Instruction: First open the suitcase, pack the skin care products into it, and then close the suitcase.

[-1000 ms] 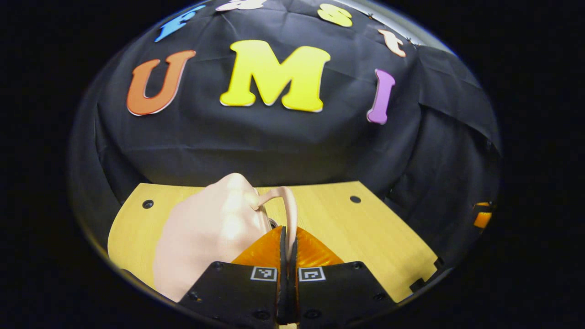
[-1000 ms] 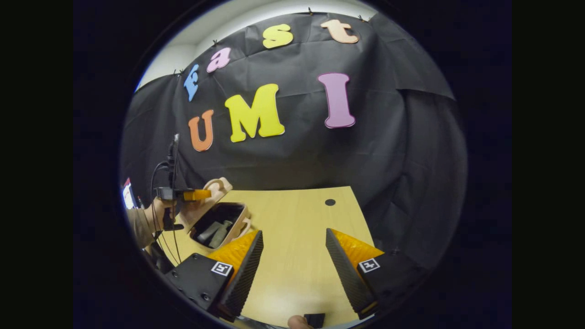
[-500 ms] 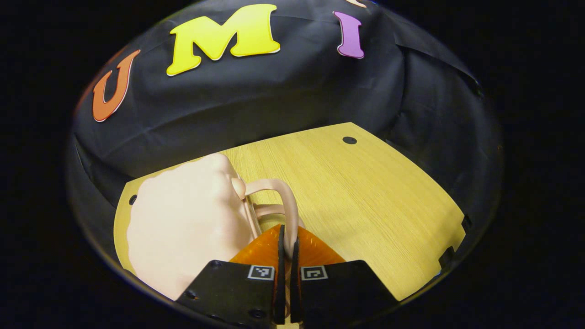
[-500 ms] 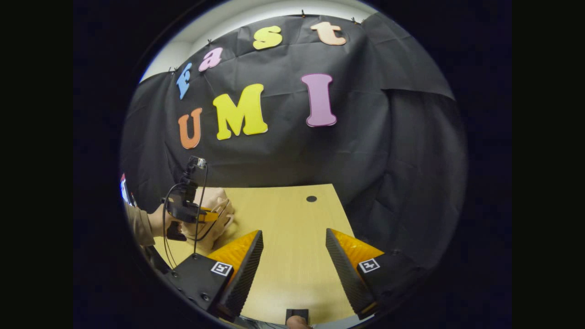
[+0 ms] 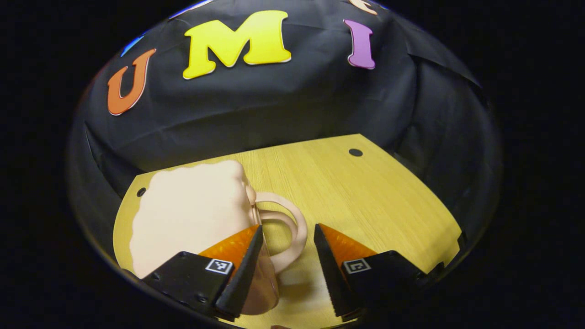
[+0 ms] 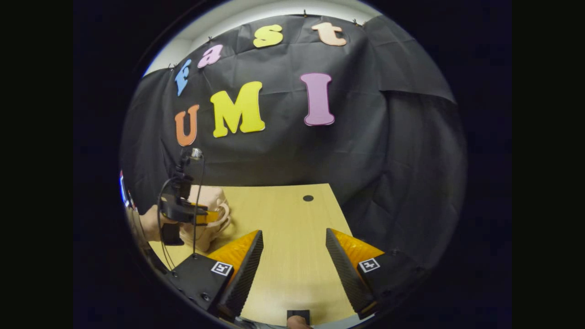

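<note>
Writing: no readable brand or label on the suitcase; each gripper carries square black-and-white markers.
Suitcase (image 5: 192, 214): small, pale pink, lid down, looped handle (image 5: 285, 233) toward the left gripper; it lies on the wooden table (image 5: 365, 196), at its left side.
Left gripper (image 5: 285, 269): fingers spread, handle loop between them, gripping nothing.
Right gripper (image 6: 292, 269): fingers wide apart over bare table, holding nothing.
Right gripper view: a hand (image 6: 151, 224) holding the left gripper beside the suitcase.

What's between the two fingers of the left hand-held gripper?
In the left gripper view, the left hand-held gripper is open; the suitcase's handle loop and bare table lie between.
</note>
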A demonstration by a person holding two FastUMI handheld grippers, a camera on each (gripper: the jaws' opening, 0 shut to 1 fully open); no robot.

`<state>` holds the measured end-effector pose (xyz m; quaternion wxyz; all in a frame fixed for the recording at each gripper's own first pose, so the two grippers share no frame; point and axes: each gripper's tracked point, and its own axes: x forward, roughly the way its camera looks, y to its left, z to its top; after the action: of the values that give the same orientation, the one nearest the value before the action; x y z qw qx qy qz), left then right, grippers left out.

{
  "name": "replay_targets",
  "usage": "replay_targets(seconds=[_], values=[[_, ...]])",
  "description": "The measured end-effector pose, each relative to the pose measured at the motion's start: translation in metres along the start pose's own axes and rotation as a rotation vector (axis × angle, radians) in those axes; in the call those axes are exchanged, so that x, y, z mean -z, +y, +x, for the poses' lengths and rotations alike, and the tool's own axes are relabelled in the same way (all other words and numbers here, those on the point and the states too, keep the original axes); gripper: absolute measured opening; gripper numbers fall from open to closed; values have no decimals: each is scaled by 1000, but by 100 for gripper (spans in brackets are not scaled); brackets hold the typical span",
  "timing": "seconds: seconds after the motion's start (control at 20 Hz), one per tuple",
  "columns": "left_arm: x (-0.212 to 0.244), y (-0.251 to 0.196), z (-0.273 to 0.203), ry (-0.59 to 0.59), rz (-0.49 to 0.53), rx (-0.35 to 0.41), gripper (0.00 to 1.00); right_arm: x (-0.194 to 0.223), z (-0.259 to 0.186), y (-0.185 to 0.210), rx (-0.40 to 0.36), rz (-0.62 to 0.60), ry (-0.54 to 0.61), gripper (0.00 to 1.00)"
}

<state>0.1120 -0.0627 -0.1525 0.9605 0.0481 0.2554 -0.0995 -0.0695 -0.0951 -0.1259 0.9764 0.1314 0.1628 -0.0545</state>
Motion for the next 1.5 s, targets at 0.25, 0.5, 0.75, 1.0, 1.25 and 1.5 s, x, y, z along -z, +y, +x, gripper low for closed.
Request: replay_targets(seconds=[0.25,0.5,0.75,1.0,1.25,1.5], values=[[-54,31,-75,-177,-39,-96,95,-25,9,10,43,-8,-20,81],[-91,70,-153,-326,-60,-165,95,-73,7,57,57,-87,-109,81],[-95,103,-209,-405,-99,-247,96,-102,1,137,-20,-89,-169,77],[-78,125,-229,-416,-108,-242,96,-94,-9,204,-59,-108,-169,80],[-72,150,-241,-434,-79,-245,96,-95,-21,251,-78,-157,-198,80],[-92,169,-254,-512,-81,-240,96,-101,-24,274,-78,-167,-208,80]])
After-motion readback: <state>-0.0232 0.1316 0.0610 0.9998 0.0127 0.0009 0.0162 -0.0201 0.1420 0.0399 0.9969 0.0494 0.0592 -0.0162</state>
